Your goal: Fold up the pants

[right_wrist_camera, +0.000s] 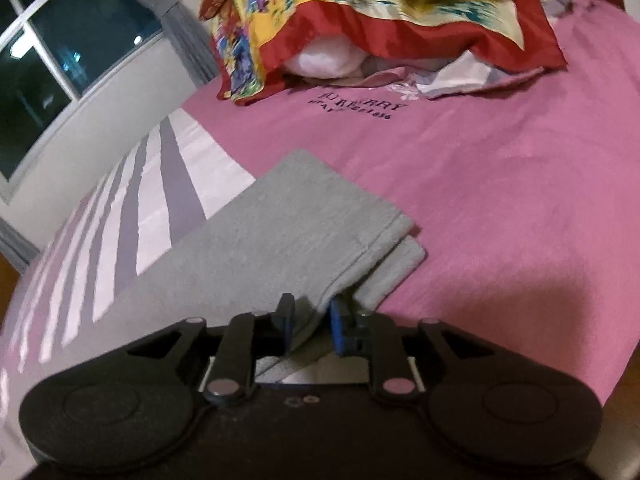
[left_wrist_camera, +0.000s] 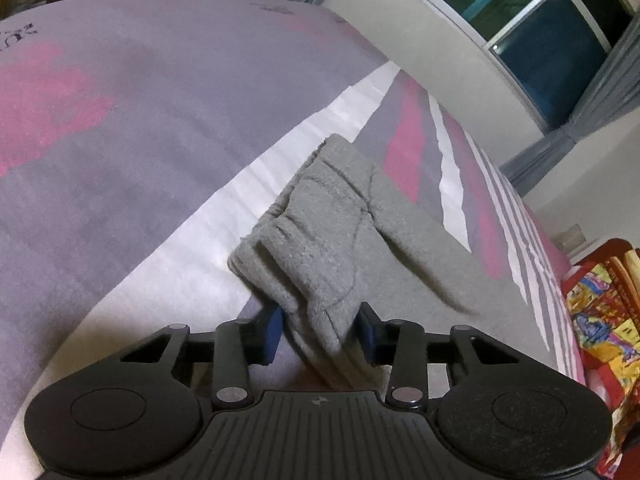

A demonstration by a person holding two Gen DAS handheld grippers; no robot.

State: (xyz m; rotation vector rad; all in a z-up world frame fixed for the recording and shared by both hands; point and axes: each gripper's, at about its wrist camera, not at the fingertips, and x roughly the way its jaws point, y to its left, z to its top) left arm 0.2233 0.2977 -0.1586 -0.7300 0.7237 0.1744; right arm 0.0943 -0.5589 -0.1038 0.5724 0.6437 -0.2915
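Both grippers' jaws tilted downward around grey pants (left_wrist_camera: pixel 320 240).

You've got plain grey pants (left_wrist_camera: pixel 320 232) on a bedspread (right_wrist_camera: pixel 500 208) that's pink with grey and white stripes, plus a red-edged pillow (right_wrist_camera: pixel 360 12) in a yellow multicolour print.

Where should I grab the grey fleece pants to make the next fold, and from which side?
Grip the grey fleece pants at both ends. The left gripper already straddles the bunched waistband corner from the near edge; the right gripper straddles the stacked leg hems likewise. Both edges overhang toward you on the striped bedspread, so come in low from the near side, probably pinching all layers together.
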